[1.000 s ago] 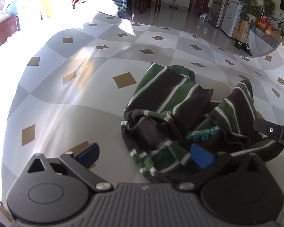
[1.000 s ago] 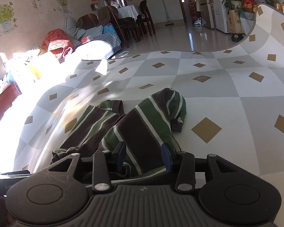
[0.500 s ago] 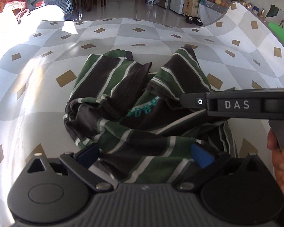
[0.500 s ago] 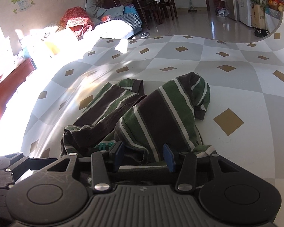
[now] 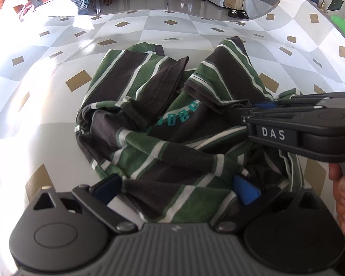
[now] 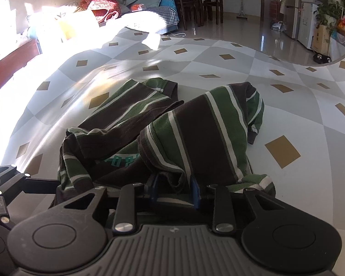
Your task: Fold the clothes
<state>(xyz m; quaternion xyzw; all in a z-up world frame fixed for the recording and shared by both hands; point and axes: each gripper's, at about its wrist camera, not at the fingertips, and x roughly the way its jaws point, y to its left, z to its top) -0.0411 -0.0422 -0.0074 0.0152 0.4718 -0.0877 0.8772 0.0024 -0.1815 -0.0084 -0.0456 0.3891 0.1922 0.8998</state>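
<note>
The striped shirt (image 5: 163,124), green, brown and white, is lying crumpled on the checked tablecloth (image 5: 57,105). The left gripper (image 5: 174,189) is straddling its near edge, jaws apart. The right gripper (image 6: 174,192), having just been closing, is clamping a fold.

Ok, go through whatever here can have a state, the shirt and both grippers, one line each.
Striped shirt: crumpled in a heap on the patterned tabletop, not yet folded.
Right gripper: jaws have just been closing, pinched on a fold of the shirt's near edge.
Left gripper: open, blue pads wide apart with shirt fabric between them.
</note>
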